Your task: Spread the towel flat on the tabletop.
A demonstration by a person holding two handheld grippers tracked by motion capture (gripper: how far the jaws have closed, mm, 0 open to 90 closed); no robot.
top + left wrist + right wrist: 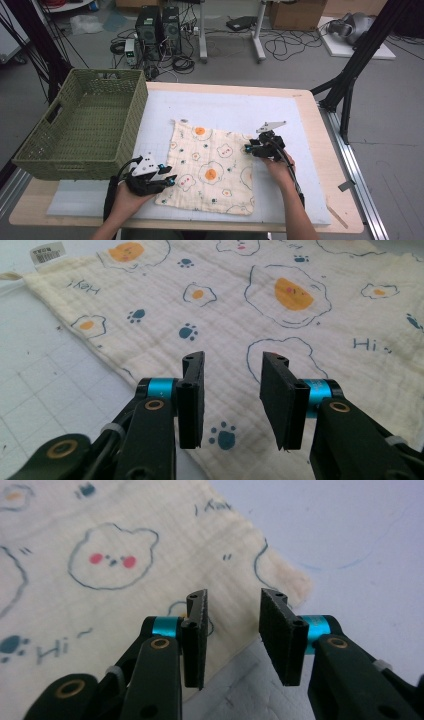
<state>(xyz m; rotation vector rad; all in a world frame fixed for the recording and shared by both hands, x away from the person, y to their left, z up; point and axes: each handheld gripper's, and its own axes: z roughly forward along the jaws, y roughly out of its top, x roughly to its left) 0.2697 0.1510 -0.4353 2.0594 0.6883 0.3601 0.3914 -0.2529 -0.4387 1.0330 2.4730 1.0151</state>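
A cream cloth [212, 167] printed with fried eggs, bears and blue paws lies flat on the white mat [225, 105]. My left gripper [171, 180] rests at the cloth's near left edge, held in a hand. In the left gripper view the left gripper [232, 360] stands open, and the cloth [300, 315] spreads beyond and under the jaws. My right gripper [248, 149] sits at the cloth's right edge, toward its far corner. In the right gripper view the right gripper [232, 595] is open over the hem of the cloth [100, 555], with nothing pinched between the pads.
A green woven basket [75, 165] stands on the table's left side, overhanging the edge. The mat covers most of the wooden table [320, 150]. Computer towers and cables lie on the floor behind.
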